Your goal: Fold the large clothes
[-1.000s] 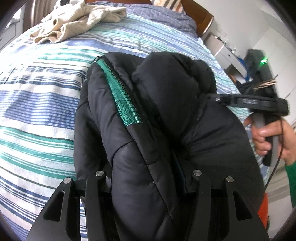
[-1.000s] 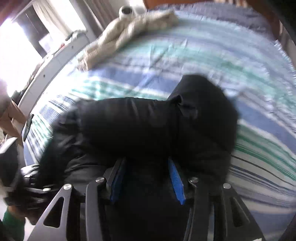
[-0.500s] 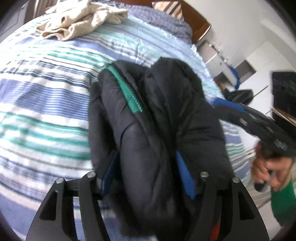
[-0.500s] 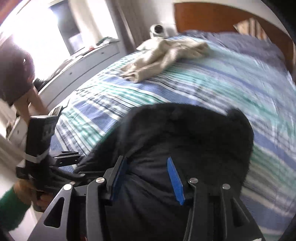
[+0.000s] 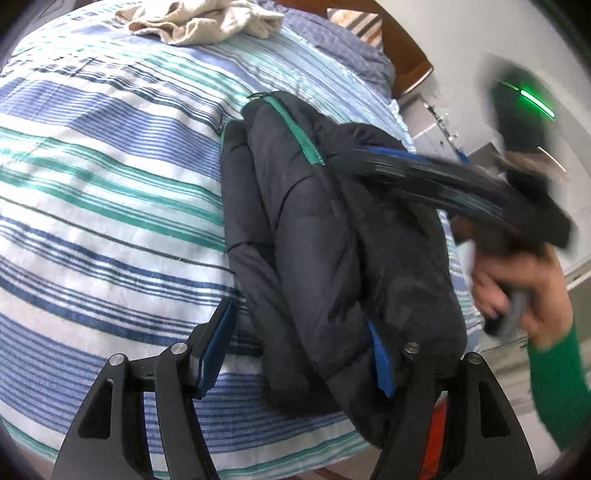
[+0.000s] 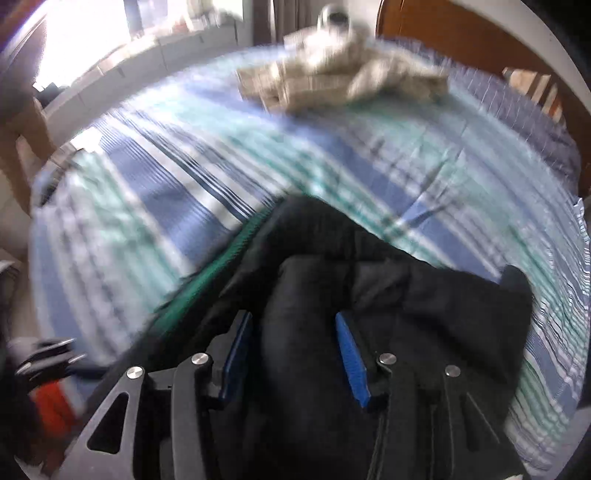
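Here, one black jacket between two tools, left tool, right tool.

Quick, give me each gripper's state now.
Left gripper: open, black jacket lying loosely between its fingers.
Right gripper: shut on the black jacket.

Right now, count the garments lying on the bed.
2. A black puffer jacket lies bundled at the bed's near edge, between the fingers of both grippers; a beige garment lies crumpled near the headboard. Others may be out of view.
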